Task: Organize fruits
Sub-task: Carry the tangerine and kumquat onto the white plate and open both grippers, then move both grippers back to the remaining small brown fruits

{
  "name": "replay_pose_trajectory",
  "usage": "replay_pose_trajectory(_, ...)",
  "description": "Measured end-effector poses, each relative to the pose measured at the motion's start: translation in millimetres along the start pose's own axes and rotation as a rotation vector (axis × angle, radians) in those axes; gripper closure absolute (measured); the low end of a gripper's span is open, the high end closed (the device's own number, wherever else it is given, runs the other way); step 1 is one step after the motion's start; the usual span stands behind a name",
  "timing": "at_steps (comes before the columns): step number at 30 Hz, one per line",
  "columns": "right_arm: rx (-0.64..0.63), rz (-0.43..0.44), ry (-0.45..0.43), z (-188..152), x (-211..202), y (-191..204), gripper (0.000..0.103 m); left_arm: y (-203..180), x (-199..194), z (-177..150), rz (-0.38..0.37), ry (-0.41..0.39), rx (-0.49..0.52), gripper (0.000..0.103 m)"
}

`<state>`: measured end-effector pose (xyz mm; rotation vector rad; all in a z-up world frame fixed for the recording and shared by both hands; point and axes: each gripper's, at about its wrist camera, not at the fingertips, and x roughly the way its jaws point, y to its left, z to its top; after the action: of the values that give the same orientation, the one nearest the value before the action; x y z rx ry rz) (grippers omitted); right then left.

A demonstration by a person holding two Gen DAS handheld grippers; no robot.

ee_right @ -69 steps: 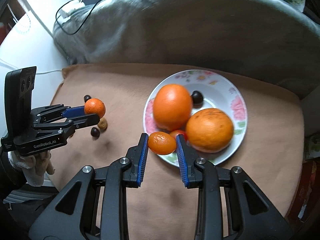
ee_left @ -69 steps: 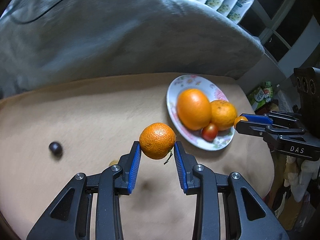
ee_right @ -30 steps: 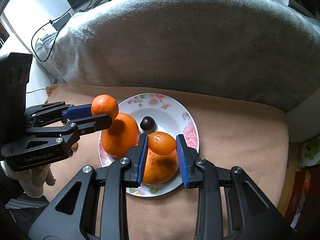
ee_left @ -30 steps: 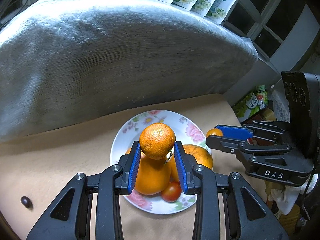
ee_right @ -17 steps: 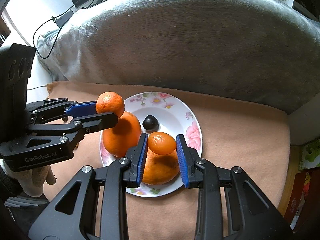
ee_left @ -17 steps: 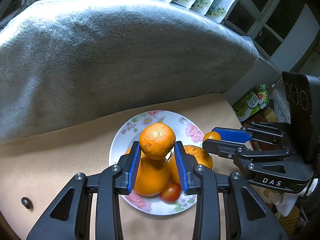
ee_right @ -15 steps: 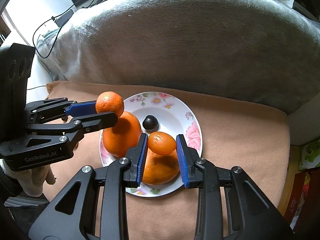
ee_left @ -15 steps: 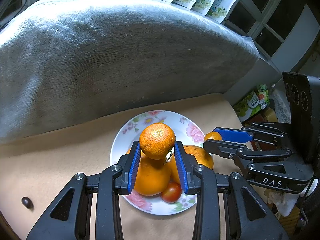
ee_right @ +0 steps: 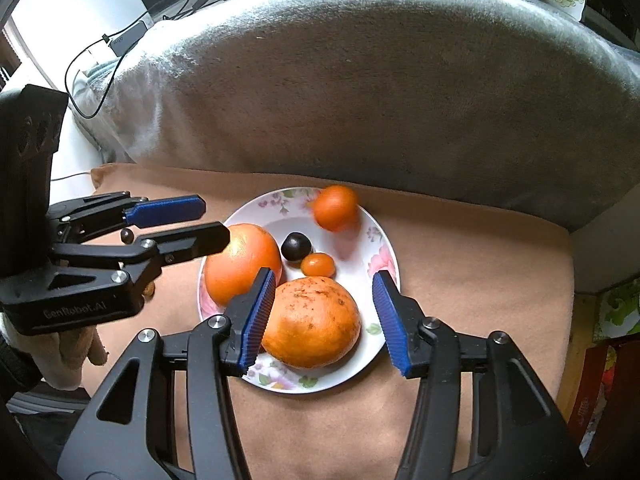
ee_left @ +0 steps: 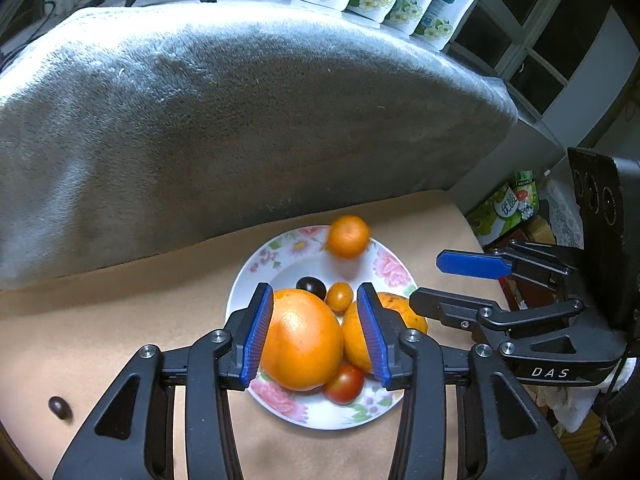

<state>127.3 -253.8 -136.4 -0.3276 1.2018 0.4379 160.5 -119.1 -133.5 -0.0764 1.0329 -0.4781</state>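
Fruits on flowered plate (ee_right: 384,248), six counted: two big oranges (ee_right: 240,264), one small mandarin (ee_right: 335,207) at far rim, one kumquat (ee_right: 318,265), one dark plum (ee_right: 296,246), one cherry tomato (ee_left: 344,383); left gripper (ee_left: 316,334) and right gripper (ee_right: 324,318) above plate, jaws opening, nothing pinched; one dark fruit (ee_left: 60,408) on tan cloth (ee_left: 100,340)

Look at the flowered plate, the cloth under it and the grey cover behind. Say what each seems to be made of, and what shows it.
Flowered plate: likely glazed ceramic; glossy white with printed flowers, though melamine is possible.
Tan cloth: soft woven or fleece fabric; matte, slightly creased.
Grey cover: plush fleece; fuzzy pile with sheen.
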Motion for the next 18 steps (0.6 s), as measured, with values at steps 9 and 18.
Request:
replay_pose_trajectory(9,0.026,-0.035,0.002,-1.9,-1.4,-3.5,0.031,-0.5,-7.5,0.1,0.028,-0.007,0.007,0.037)
replay_pose_trajectory(18,0.036,-0.06,-0.013,-2.0,-3.1,5.0,0.031,-0.6,-22.0,-4.5,0.059,-0.023,0.026,0.032)
